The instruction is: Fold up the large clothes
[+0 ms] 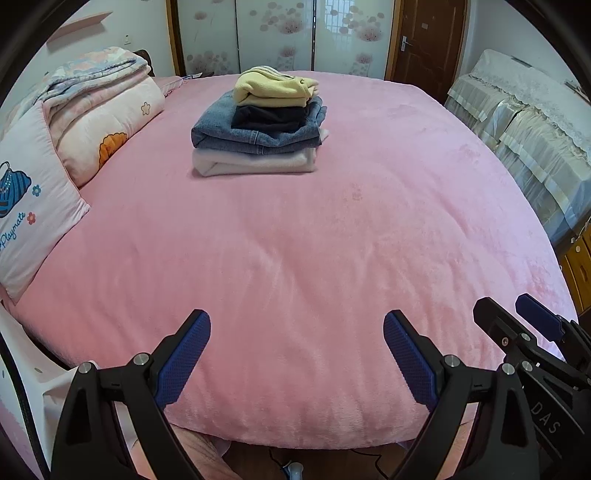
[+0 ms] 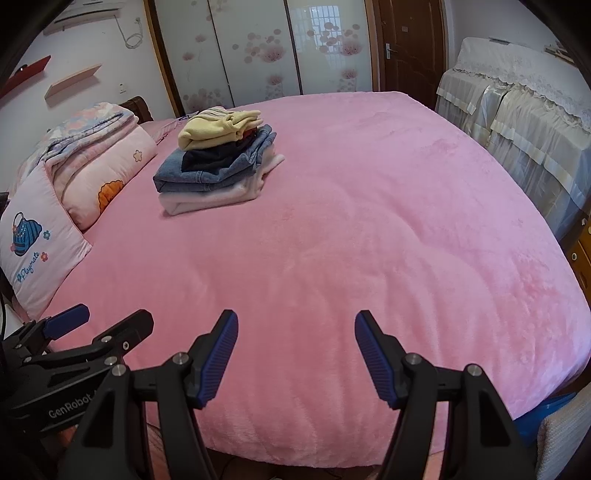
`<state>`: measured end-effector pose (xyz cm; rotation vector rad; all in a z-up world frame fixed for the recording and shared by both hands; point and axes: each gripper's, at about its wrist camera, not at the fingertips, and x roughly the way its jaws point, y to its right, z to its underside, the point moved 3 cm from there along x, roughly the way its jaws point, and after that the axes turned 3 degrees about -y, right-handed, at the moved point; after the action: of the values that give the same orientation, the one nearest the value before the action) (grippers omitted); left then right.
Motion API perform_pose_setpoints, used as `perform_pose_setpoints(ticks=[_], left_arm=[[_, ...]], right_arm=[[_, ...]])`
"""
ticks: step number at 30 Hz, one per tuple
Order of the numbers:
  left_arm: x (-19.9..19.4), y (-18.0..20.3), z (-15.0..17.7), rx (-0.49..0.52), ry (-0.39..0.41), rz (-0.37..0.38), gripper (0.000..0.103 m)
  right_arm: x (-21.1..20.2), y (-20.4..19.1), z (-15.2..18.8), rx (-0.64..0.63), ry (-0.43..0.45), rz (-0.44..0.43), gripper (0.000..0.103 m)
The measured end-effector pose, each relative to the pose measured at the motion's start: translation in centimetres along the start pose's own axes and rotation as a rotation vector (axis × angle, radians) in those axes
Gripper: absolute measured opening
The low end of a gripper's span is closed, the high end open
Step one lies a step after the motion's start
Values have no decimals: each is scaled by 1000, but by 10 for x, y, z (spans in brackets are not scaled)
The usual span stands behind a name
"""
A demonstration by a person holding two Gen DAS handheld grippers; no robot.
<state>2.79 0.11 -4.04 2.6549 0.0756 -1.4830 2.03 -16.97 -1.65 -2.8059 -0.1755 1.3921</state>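
A stack of folded clothes lies on the far part of the pink bed: a yellow garment on top, a dark one, blue jeans, and a white one at the bottom. It also shows in the right wrist view. My left gripper is open and empty over the near edge of the bed. My right gripper is open and empty beside it, and shows at the right of the left wrist view. The left gripper shows at the left of the right wrist view.
A pillow and a folded quilt lie along the bed's left side. Lace-covered furniture stands to the right. A wardrobe with sliding doors and a brown door are behind. Something blue sits at the bed's lower right.
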Motion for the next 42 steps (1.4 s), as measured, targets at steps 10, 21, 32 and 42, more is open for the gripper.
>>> perform_pose_setpoints(ticks=[10,21,32,42], left_arm=[[4,-2,-2,-13,-15,-3,94],[6,-2,-3,-11,-18,-5,94],[7,-1,-3,-13,-24,-9,94],[8,-1,-3,-11,-24,-12,94]], right_arm=[[2,-1,1,-10,-1,0,66],[3,-3,0,-11,0,5,66],[4,-4,-1,-8,-3,5,66],[4,-3,-1,-8,-3,5,66]])
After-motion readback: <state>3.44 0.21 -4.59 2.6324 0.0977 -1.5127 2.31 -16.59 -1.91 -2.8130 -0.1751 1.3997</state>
